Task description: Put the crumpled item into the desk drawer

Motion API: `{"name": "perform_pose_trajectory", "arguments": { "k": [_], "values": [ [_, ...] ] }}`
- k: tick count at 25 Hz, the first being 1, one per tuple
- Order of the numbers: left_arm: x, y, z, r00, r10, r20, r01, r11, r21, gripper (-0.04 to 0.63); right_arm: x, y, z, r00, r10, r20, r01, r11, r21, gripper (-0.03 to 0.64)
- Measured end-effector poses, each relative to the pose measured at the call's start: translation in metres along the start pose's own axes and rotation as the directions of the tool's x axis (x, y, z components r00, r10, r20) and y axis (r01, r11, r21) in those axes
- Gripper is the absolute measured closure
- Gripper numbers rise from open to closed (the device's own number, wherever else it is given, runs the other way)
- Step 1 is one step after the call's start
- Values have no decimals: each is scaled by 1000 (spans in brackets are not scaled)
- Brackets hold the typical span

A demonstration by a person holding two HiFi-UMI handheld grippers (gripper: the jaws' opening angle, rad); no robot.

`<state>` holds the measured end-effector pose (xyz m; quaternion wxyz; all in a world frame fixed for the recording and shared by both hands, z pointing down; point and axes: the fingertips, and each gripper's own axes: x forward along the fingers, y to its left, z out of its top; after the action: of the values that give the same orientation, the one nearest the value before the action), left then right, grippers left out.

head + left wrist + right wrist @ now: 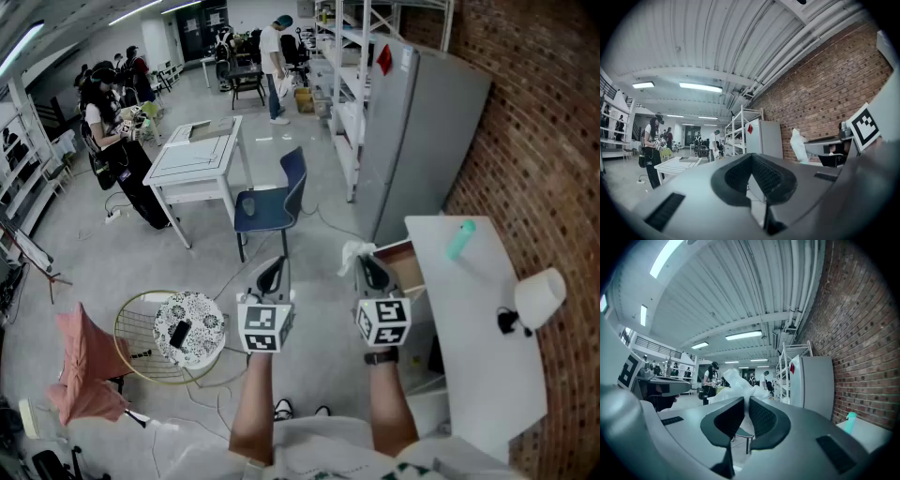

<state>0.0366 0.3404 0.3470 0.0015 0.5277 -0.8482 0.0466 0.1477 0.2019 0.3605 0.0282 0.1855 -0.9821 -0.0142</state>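
The crumpled item (353, 251) is a wad of white paper or plastic. My right gripper (364, 259) is shut on it and holds it up in the air to the left of the white desk (478, 337). In the right gripper view the white wad (736, 384) sticks out past the pinched jaws. A brown open drawer (405, 266) shows at the desk's far left corner, just right of the wad. My left gripper (272, 266) hangs level beside the right one, shut and empty. From the left gripper view (751, 157) the wad (799, 145) appears off to the right.
A teal bottle (460, 239) and a white lamp-like object (539, 298) sit on the desk by the brick wall. A grey cabinet (422, 141) stands behind the desk. A blue chair (272, 202), a white table (197, 159) and a round wire stool (173, 333) stand on the floor. People are at the far end.
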Motion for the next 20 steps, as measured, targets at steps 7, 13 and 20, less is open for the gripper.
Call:
{"name": "perform_pose_trajectory", "arguments": {
  "k": [7, 13, 20],
  "values": [
    [8, -6, 2, 1000, -11, 2, 11, 1000, 8, 595, 2, -9, -3, 1000, -21, -4, 21, 1000, 14, 588],
    [14, -10, 0, 1000, 0, 4, 0, 1000, -14, 595, 1, -24, -5, 999, -30, -17, 30, 999, 11, 588],
    [12, -12, -1, 999, 33, -16, -34, 998, -60, 597, -2, -21, -4, 1000, -11, -15, 11, 1000, -1, 588]
  ]
}}
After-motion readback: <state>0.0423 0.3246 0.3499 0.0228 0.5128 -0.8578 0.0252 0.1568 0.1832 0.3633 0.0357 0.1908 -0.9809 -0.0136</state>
